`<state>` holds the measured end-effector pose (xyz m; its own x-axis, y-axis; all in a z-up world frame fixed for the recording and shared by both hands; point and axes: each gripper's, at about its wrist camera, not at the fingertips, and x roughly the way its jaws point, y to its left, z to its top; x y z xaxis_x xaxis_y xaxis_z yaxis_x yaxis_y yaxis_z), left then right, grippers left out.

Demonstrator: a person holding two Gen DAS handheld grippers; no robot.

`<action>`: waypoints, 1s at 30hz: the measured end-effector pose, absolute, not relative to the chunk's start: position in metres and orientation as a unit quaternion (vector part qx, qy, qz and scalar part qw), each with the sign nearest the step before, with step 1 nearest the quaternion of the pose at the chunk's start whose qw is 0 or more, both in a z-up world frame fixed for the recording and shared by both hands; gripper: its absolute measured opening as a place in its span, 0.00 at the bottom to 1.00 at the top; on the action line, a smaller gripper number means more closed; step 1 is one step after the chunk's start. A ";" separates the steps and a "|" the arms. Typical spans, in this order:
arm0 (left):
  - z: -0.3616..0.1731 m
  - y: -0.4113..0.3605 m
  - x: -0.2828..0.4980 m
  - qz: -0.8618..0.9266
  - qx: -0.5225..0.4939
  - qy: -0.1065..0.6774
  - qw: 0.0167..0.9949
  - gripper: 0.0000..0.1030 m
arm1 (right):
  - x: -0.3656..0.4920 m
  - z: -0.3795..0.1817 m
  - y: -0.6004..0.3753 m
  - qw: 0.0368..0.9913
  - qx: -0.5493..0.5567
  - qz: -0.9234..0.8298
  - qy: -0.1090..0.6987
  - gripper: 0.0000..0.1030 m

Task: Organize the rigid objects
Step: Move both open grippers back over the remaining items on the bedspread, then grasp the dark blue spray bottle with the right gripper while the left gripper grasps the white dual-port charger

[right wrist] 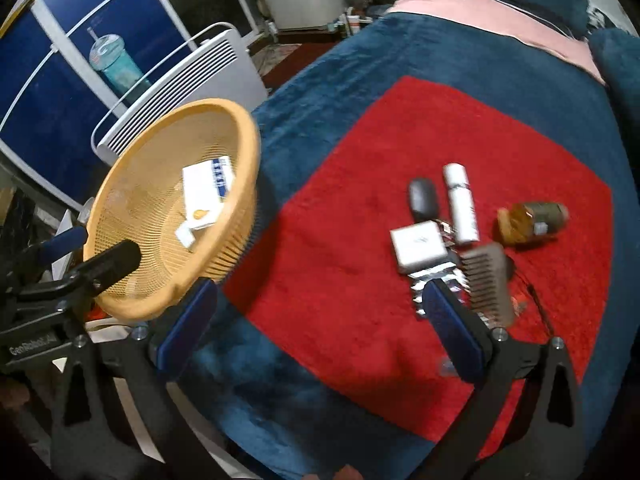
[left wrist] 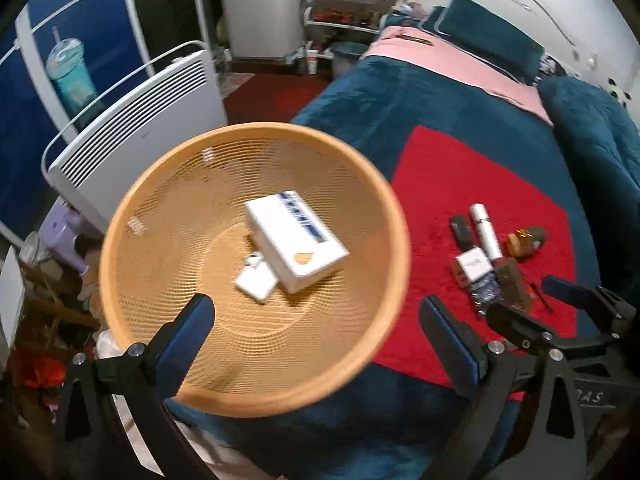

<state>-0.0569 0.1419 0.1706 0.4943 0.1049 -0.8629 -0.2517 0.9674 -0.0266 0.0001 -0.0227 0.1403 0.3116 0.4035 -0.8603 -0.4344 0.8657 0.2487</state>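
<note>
An orange mesh basket (left wrist: pixel 132 216) (right wrist: pixel 240 128) sits at the bed's left edge, holding a large white box (left wrist: pixel 294 246) (right wrist: pixel 206 196) and a smaller white box (left wrist: pixel 256 282). My left gripper (left wrist: pixel 316 326) is open and empty above the basket's near rim. My right gripper (right wrist: pixel 320 310) is open and empty over the red mat (right wrist: pixel 340 200). On the mat lie a small white box (right wrist: pixel 418 244), a white tube (right wrist: pixel 460 204), a dark oval case (right wrist: pixel 422 196), an amber bottle (right wrist: pixel 534 218), a brown comb (right wrist: pixel 488 280) and a foil packet (right wrist: pixel 436 276).
The red mat lies on a blue blanket (right wrist: pixel 460 52) with a pink cloth (right wrist: pixel 500 12) and pillows behind. A white heater (left wrist: pixel 136 128) stands left of the bed beside blue cabinet doors (left wrist: pixel 80 40). Clutter fills the floor at left.
</note>
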 end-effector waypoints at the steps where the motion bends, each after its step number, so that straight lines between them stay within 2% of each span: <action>1: 0.172 0.134 -0.055 0.095 -0.072 0.492 0.862 0.99 | 0.000 0.139 -0.029 0.810 -0.011 0.253 0.529 1.00; 17: 0.151 0.032 -0.032 -0.008 -0.017 0.517 0.856 0.99 | 0.013 0.087 -0.154 0.797 0.069 0.136 0.585 1.00; 26: 0.104 0.011 -0.013 -0.033 -0.031 0.552 0.833 0.99 | 0.007 0.056 -0.182 0.778 0.114 0.081 0.612 0.99; 27: 0.098 0.012 -0.012 -0.032 -0.030 0.554 0.832 0.99 | 0.004 0.052 -0.186 0.772 0.136 0.073 0.617 0.98; 29: 0.090 0.013 -0.010 -0.034 -0.030 0.557 0.829 0.99 | -0.001 0.040 -0.189 0.751 0.177 0.071 0.632 0.73; 30: 0.087 0.014 -0.009 -0.036 -0.030 0.558 0.828 0.99 | 0.000 0.034 -0.189 0.740 0.190 0.071 0.641 0.68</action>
